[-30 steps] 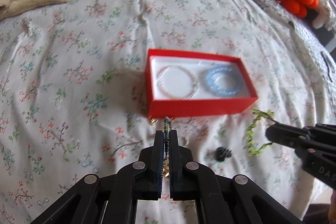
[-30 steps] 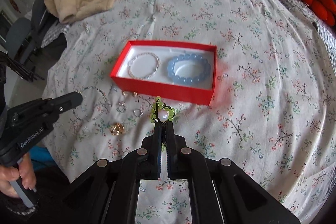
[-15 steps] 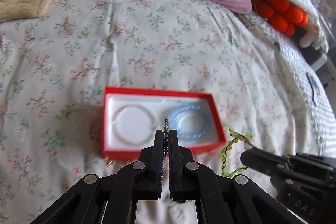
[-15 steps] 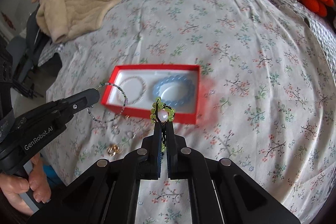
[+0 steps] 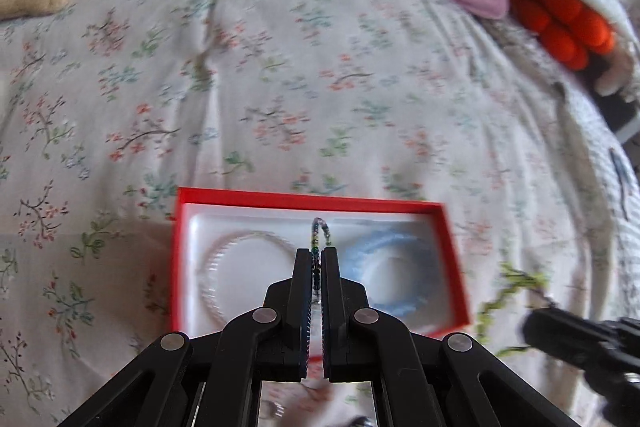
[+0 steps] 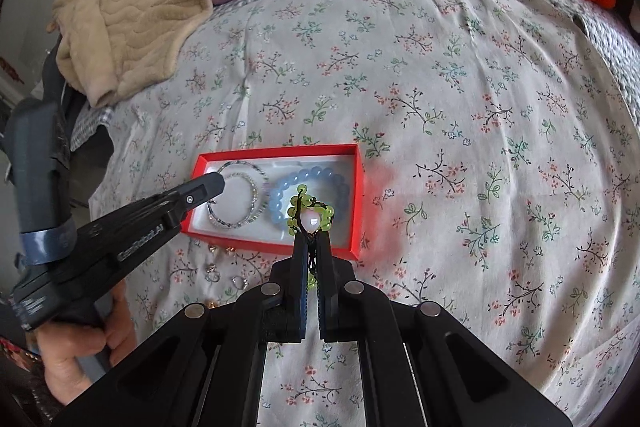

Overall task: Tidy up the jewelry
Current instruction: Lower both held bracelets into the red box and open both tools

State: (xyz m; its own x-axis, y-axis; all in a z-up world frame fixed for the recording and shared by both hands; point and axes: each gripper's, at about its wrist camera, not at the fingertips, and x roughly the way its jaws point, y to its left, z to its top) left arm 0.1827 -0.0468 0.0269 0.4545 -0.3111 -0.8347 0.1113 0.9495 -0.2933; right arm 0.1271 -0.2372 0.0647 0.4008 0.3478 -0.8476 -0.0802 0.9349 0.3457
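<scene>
red box (image 6: 357, 187), white inside; pale blue bracelet (image 6: 320, 175); green bracelet (image 6: 329, 214); floral bedspread (image 6: 460, 99); seemingly multicoloured bracelet (image 5: 319, 231).

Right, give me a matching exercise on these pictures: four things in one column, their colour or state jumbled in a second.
Things:
1. chunky bead bracelet
2. rectangular jewelry box
3. leafy bead bracelet
4. thin multicoloured bead bracelet

States:
A. pinched in the right gripper
B. red outside, white lining
C. pale blue, lying in the box
D. held by the left gripper

Pairs: 1-C, 2-B, 3-A, 4-D
</scene>
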